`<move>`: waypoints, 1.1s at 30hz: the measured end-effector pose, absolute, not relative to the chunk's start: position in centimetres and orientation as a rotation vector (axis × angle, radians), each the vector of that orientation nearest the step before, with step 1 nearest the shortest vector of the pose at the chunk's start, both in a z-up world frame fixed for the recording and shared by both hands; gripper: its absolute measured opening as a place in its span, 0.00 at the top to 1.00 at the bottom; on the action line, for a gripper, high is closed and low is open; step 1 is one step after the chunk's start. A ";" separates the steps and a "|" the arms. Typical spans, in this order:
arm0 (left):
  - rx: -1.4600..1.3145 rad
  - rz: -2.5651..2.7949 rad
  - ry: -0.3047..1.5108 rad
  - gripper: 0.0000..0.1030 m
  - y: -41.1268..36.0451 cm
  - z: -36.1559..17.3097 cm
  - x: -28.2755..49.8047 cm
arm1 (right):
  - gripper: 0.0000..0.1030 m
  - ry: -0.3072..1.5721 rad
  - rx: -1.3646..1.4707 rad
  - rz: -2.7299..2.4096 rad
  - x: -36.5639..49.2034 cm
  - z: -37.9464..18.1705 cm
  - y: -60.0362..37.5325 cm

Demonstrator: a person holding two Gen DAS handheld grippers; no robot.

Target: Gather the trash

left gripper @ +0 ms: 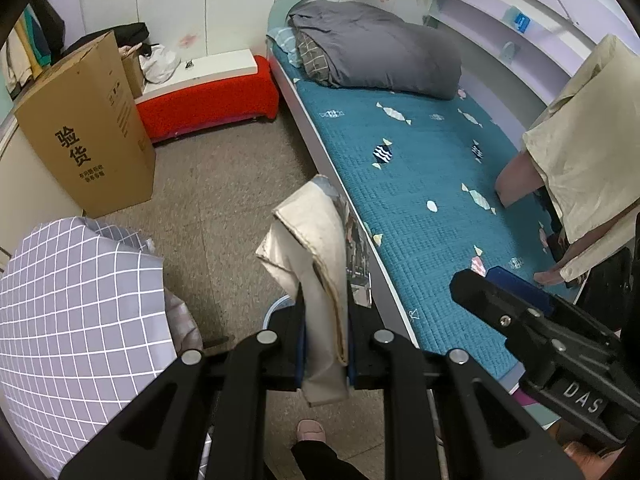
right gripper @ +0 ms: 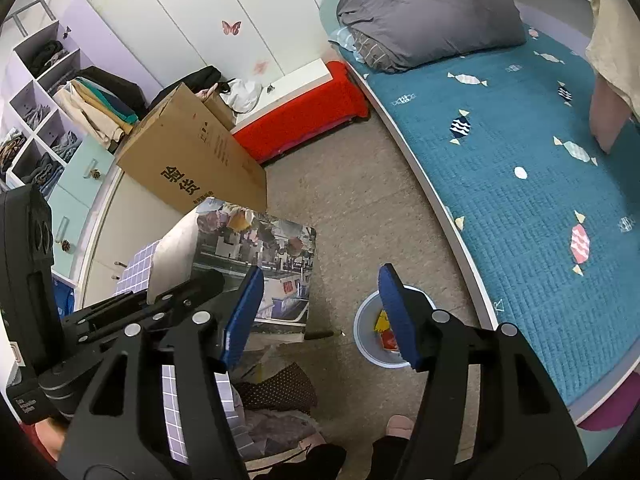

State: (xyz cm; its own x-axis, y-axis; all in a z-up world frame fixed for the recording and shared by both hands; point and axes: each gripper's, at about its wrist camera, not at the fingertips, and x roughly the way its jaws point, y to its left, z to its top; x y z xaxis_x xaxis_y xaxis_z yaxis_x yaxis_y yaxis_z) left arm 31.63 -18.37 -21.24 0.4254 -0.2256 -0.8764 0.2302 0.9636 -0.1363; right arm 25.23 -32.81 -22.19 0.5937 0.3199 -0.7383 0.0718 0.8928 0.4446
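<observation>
A folded paper (left gripper: pixel 320 264) is gripped by the left tongs (left gripper: pixel 324 360) at lower centre. The right tongs (right gripper: pixel 324 316) are spread apart, nothing held, above a trash bin (right gripper: pixel 368 336) on the floor (right gripper: pixel 360 216).

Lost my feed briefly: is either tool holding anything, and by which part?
Left tool grips the folded, photo-printed paper sheet by its lower end. Right tool is open and empty.

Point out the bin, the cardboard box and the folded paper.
bin (right gripper: pixel 370 330): right wrist view, bare inner wall.
cardboard box (left gripper: pixel 86 136): left wrist view, printed front face.
folded paper (left gripper: pixel 316 240): left wrist view, pale side above the fingers.
</observation>
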 end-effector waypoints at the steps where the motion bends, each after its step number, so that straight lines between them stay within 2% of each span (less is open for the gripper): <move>1: 0.007 -0.287 1.095 0.86 -18.6 -21.2 31.7 | 0.42 0.932 0.462 0.149 25.2 -22.2 -33.0; 11: 0.030 -0.297 1.090 0.85 -20.0 -21.2 32.3 | 0.39 0.905 0.475 0.131 25.2 -21.7 -34.2; 13: 0.027 -0.296 1.082 0.80 -20.2 -21.1 32.6 | 0.39 0.899 0.479 0.126 25.3 -21.7 -34.6; 14: 0.023 -0.298 1.080 0.72 -20.3 -21.1 32.7 | 0.38 0.899 0.480 0.123 25.3 -21.7 -34.8; 15: 0.023 -0.299 1.079 0.58 -20.4 -21.1 32.9 | 0.38 0.900 0.484 0.119 25.3 -21.8 -35.0; 17: 0.029 -0.291 1.072 0.46 -20.6 -21.1 33.0 | 0.36 0.903 0.490 0.115 25.3 -21.9 -35.3; 26: 0.037 -0.246 1.039 0.38 -20.2 -20.2 31.7 | 0.36 0.896 0.465 0.120 24.6 -21.3 -35.6; 33: 0.029 -0.189 0.963 0.34 -17.7 -17.1 29.1 | 0.35 0.835 0.395 0.156 22.7 -18.8 -33.2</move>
State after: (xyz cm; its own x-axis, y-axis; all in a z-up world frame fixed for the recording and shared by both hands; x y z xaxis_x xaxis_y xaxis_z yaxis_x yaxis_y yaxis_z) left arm 29.12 -17.71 -17.10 0.5556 -0.1472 -0.8183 0.1733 0.9831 -0.0592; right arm 22.74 -33.17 -18.78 0.6650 0.2871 -0.6894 0.0191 0.9163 0.4000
